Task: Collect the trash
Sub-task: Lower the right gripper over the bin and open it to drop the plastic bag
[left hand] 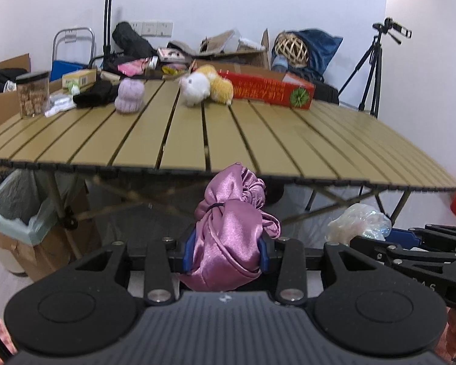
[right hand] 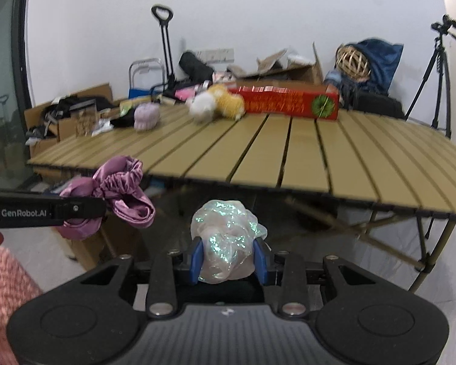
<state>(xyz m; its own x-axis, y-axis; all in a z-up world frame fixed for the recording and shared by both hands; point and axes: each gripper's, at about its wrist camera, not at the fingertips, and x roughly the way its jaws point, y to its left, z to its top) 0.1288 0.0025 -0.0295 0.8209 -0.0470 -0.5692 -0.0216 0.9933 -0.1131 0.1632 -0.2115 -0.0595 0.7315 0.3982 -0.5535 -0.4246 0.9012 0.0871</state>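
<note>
1. The left gripper [left hand: 225, 254] is clamped on a bundle of pink satin cloth [left hand: 231, 228], its blue pads pressing the bundle from both sides. The cloth is held in the air in front of the near edge of the table [left hand: 258, 140], not resting on it.
2. The right gripper [right hand: 228, 261] is clamped on a crumpled wad of clear, glittery plastic film [right hand: 225, 237], also held in the air below the table edge.
3. The two grippers are near each other, side by side, apart.
4. Both items look light and soft. The satin seems slippery and floppy, so a grip across its tied middle seems safest. The plastic wad probably squashes easily and may spring loose; gripping its thickest part suits it.
5. To the left, beside the table, stands a bin with a pale green liner [left hand: 13, 210], a likely place for the trash.
6. At the far side of the table lie plush toys [left hand: 205, 86], a red box [left hand: 270, 89] and a jar [left hand: 33, 94].
</note>
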